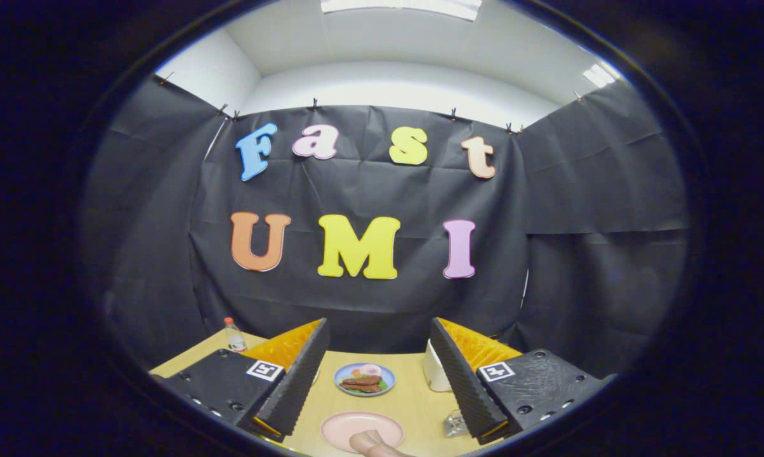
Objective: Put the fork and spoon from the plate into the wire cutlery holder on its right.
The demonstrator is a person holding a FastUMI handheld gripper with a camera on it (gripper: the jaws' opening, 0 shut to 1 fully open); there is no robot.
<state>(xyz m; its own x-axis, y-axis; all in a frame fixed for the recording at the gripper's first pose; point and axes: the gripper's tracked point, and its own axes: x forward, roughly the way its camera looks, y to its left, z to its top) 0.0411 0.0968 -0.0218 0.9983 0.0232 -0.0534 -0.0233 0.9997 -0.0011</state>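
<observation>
My gripper [377, 355] hangs open above the wooden table [414, 400], its two fingers spread wide with nothing between them. Low between the fingers lies a pink plate [356, 426]; I cannot make out a fork or spoon on it. Part of a person's hand [372, 442] lies over the plate's near rim. A small piece of a wire object [455, 423], possibly the cutlery holder, shows to the plate's right, mostly hidden by the right finger.
A blue plate [364, 379] with toy food sits beyond the pink plate. A white container [435, 371] stands by the right finger. A small bottle [234, 335] with a red cap stands at the table's far left corner.
</observation>
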